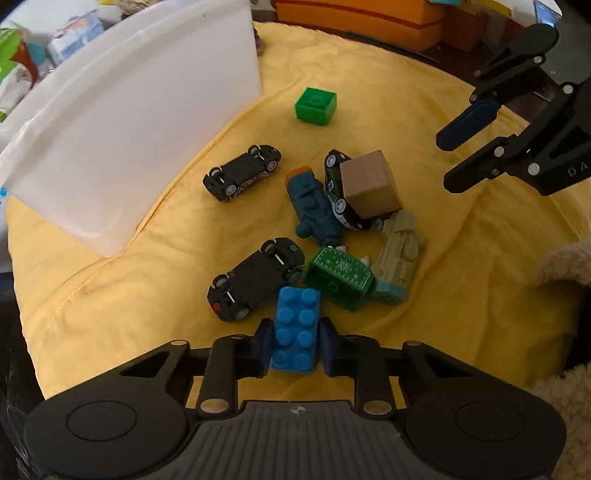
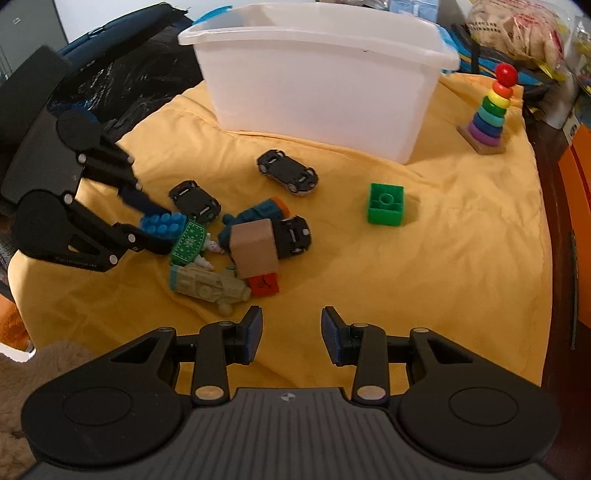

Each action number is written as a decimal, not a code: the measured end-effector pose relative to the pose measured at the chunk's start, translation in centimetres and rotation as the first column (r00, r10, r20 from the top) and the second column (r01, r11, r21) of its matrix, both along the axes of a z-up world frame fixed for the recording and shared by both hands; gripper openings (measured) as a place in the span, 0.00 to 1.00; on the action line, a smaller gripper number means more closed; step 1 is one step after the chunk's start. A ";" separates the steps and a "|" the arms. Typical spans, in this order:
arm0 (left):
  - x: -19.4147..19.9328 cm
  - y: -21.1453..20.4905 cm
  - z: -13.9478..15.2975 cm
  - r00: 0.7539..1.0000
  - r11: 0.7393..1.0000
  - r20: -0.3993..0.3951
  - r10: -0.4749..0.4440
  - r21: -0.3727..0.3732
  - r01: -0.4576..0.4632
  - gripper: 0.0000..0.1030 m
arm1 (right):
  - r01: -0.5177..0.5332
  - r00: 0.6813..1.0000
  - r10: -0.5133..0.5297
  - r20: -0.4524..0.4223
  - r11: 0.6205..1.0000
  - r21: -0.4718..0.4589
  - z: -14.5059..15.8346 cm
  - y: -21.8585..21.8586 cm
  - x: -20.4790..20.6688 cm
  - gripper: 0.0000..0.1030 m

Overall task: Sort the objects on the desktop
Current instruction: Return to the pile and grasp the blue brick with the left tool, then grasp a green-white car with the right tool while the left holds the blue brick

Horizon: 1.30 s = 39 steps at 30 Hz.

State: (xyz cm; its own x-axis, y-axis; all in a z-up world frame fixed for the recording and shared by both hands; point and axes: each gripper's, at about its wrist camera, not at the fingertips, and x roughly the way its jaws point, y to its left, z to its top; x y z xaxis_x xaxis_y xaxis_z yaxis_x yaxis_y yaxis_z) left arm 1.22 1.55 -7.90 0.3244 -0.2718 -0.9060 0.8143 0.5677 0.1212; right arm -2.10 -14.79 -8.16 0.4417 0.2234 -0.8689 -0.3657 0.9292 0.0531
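My left gripper (image 1: 295, 341) is shut on a blue building brick (image 1: 295, 328), seen from the right wrist view too (image 2: 162, 221), at the near edge of a toy pile. The pile holds black toy cars (image 1: 255, 280) (image 1: 242, 171), a teal figure (image 1: 312, 206), a tan cube (image 1: 369, 184), a green patterned box (image 1: 340, 275) and a pale green toy vehicle (image 1: 399, 251). A green brick (image 1: 316, 105) lies apart. My right gripper (image 2: 291, 334) is open and empty, above the yellow cloth (image 2: 443, 258) just short of the pile.
A white plastic bin (image 2: 317, 85) stands at the back of the cloth. A rainbow ring stacker (image 2: 489, 110) stands at the far right. A red block (image 2: 263, 284) lies under the tan cube. Orange boxes (image 1: 369, 18) and clutter lie beyond the cloth.
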 end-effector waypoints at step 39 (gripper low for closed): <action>-5.1 -0.7 1.3 0.767 0.759 -0.081 0.636 -0.111 -0.641 0.26 | -0.399 0.914 0.395 0.087 0.917 0.026 0.3 1.6 3.0 0.33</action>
State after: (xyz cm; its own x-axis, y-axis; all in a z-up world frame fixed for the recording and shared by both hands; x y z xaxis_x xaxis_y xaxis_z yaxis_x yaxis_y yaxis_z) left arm -3.90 0.80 -6.63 0.4315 -0.1240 -0.8936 0.2593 0.9657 -0.0088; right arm 0.86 -13.19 -7.83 0.3750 0.4301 -0.8212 -0.7086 0.7042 0.0453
